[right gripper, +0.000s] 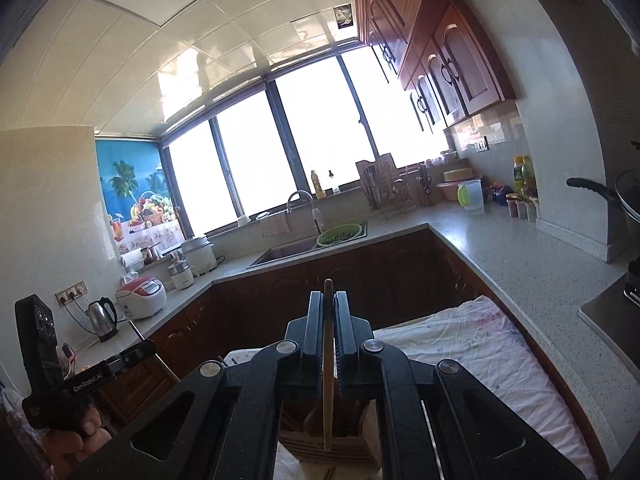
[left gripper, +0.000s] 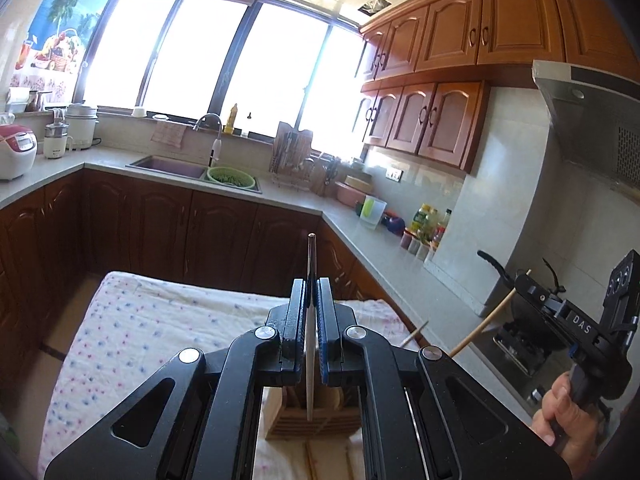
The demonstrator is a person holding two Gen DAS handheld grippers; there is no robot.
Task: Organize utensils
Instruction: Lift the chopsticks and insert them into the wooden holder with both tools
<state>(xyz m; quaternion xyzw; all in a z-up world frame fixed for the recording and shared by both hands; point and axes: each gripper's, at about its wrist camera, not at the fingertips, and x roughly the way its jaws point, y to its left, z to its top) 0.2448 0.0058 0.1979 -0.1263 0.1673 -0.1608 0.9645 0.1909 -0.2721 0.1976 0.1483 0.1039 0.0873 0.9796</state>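
My left gripper (left gripper: 311, 285) is shut on a white chopstick with a dark tip (left gripper: 311, 256), held upright over a slatted wooden utensil holder (left gripper: 308, 420) on the table below. My right gripper (right gripper: 329, 298) is shut on a wooden chopstick (right gripper: 328, 360), held upright over the same holder (right gripper: 328, 446). The right gripper also shows at the right of the left wrist view (left gripper: 520, 280), with its chopstick (left gripper: 486, 324) slanting down. The left gripper's body shows at the lower left of the right wrist view (right gripper: 80, 376). More wooden utensils stand in the holder.
The holder stands on a small table with a dotted white cloth (left gripper: 132, 328). Loose chopsticks (left gripper: 310, 460) lie on the cloth by the holder. A grey L-shaped counter (left gripper: 360, 236) carries a sink (left gripper: 172, 166), a green colander (left gripper: 231, 178), bottles and appliances. A stove and pan (right gripper: 616, 200) are at the right.
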